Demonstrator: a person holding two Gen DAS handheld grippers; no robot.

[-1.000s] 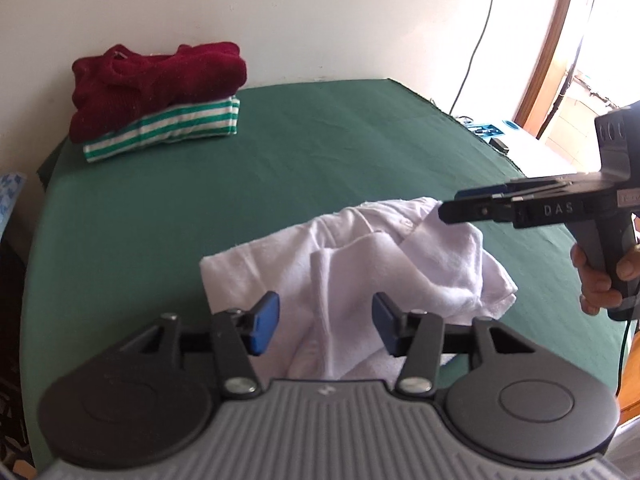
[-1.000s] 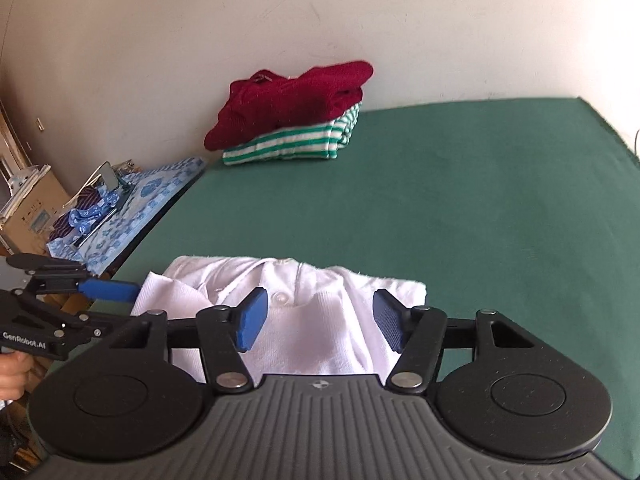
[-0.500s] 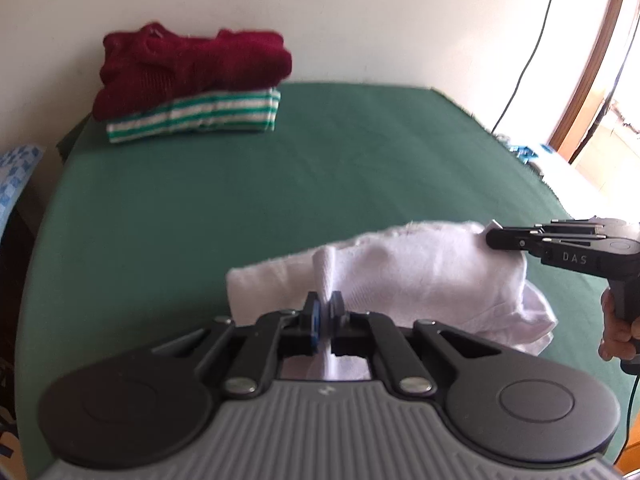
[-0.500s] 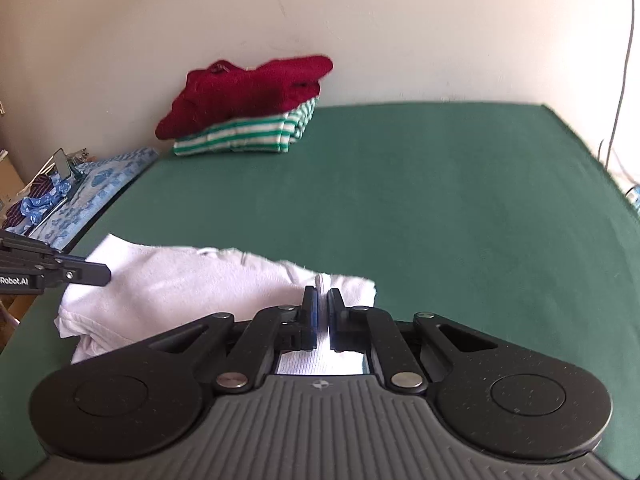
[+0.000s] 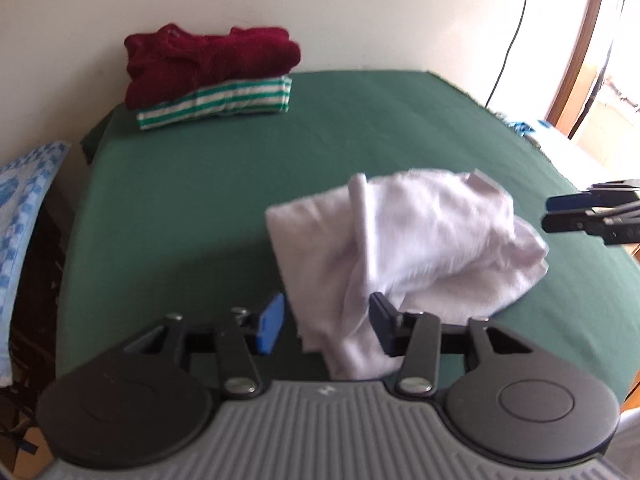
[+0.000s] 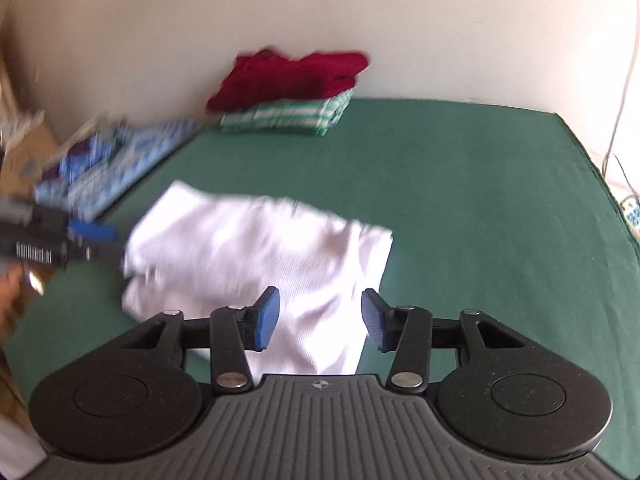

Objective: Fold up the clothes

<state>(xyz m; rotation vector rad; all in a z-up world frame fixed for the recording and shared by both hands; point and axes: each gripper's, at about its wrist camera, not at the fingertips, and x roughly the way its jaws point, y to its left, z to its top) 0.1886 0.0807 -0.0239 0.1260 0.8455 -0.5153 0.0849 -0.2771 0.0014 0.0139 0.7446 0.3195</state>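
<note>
A white garment (image 5: 416,236) lies bunched on the green table cover (image 5: 360,128). In the left wrist view my left gripper (image 5: 326,324) is at its near edge. Its jaws are opening, a hanging fold sits between the blue pads, and the left pad is apart from it. My right gripper (image 5: 548,214) is just off the garment's right side. In the right wrist view the white garment (image 6: 256,248) runs under my right gripper (image 6: 320,318). Those jaws are opening too, with cloth between them and not pinched. My left gripper (image 6: 114,242) is at the cloth's left end.
A folded red sweater (image 5: 212,64) rests on a folded green-and-white striped garment (image 5: 216,102) at the table's far end by the wall. A blue patterned cloth (image 5: 24,216) lies beyond the left edge. A cable (image 5: 512,40) and a wooden door frame (image 5: 580,48) stand at the right.
Both grippers closed on the white garment's near edge half a second ago and have since let go and spread. The garment now sits more bunched, farther from the right gripper.
</note>
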